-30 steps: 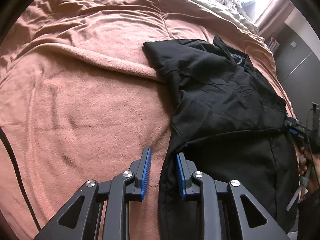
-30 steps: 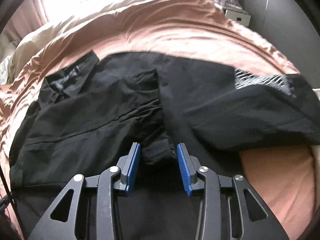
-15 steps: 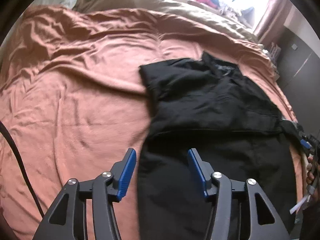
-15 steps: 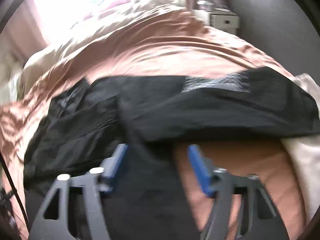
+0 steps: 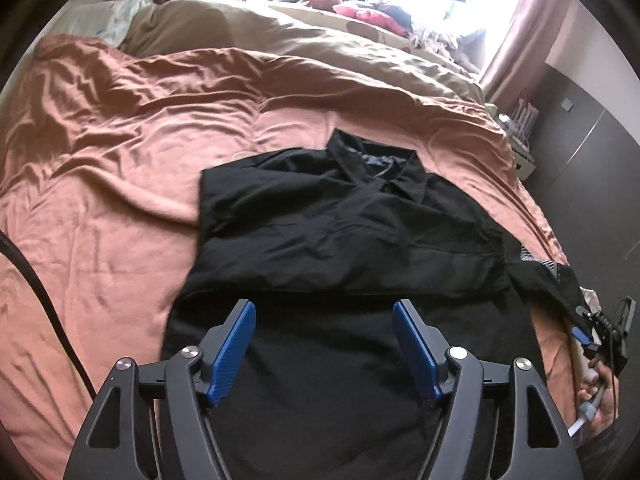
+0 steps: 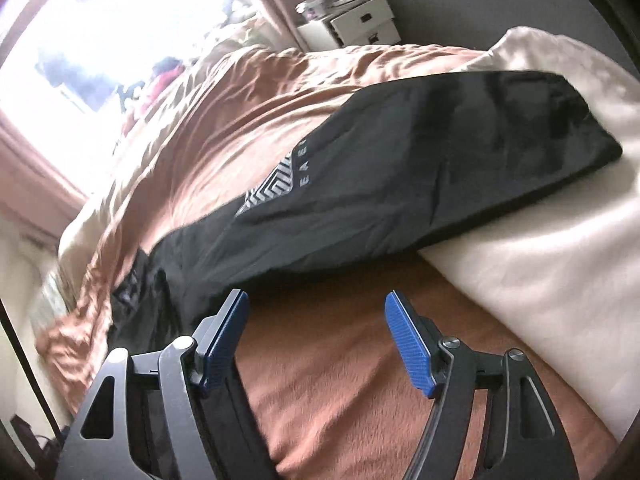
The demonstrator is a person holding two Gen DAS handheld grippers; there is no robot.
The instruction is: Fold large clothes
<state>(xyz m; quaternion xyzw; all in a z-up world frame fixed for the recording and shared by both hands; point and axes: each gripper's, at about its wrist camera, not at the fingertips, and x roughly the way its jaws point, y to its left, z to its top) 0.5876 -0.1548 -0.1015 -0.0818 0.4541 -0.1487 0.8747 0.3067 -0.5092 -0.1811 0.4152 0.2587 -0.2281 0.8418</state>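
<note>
The bed [image 5: 120, 184], covered by a terracotta blanket, carries the work; a beige duvet [image 5: 360, 52] lies along its far edge below the window. The black shirt [image 5: 344, 232] lies on the blanket toward the right edge of the bed, collar [image 5: 380, 164] pointing to the far edge, lower body toward the near edge. Its left side is folded inward, giving a straight vertical edge on that side. One second ago the left gripper [image 5: 325, 346] had its jaws nearly closed at that left edge; they now stand wide apart, holding nothing, above the lower body of the shirt. The left fold is therefore judged released and complete. The right sleeve [image 6: 420, 168], with its printed patch [image 6: 276, 190], lies unfolded, extended across the blanket and onto a cream cover [image 6: 560, 240] at the right edge of the bed. One second ago the right gripper [image 6: 316, 340] straddled a bunch of fabric at the shirt centre; it now sits over bare blanket just beside the sleeve, jaws wide apart and empty. The sleeve is judged the next item to fold inward; the thin fabric may slide or bunch when lifted.
</note>
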